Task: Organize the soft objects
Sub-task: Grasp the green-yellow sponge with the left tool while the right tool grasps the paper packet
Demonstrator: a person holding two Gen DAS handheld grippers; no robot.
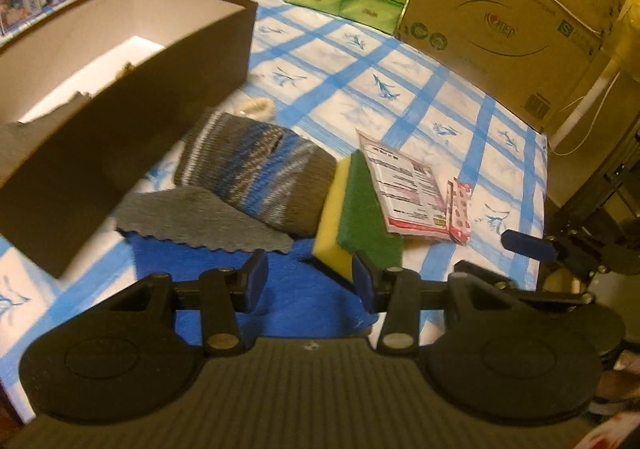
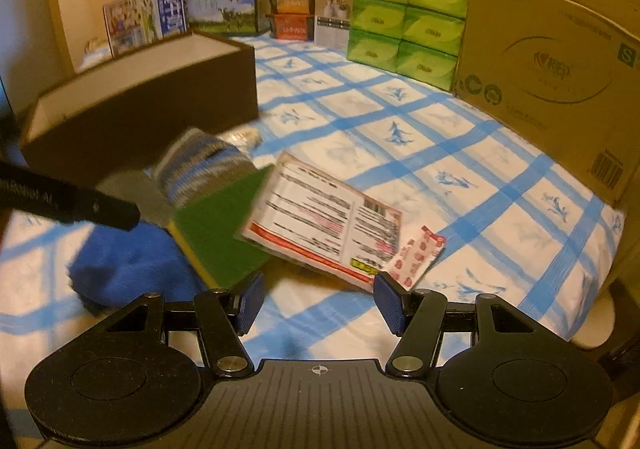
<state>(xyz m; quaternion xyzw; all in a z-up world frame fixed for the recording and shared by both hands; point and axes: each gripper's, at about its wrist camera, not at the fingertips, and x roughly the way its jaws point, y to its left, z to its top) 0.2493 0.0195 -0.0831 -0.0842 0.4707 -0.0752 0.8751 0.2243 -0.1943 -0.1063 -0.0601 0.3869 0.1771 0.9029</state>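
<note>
- The box (image 1: 132, 89) hides most of its contents from me.
- The striped sock (image 1: 256, 169) overlaps the grey cloth (image 1: 200, 217).
- My left gripper (image 1: 308, 281) and right gripper (image 2: 318, 301) gape, holding nothing.

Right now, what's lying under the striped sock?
The striped sock overlaps a grey cloth, which lies on a blue cloth. Its toe end touches the sponge. How far the grey cloth runs beneath is hidden.
</note>
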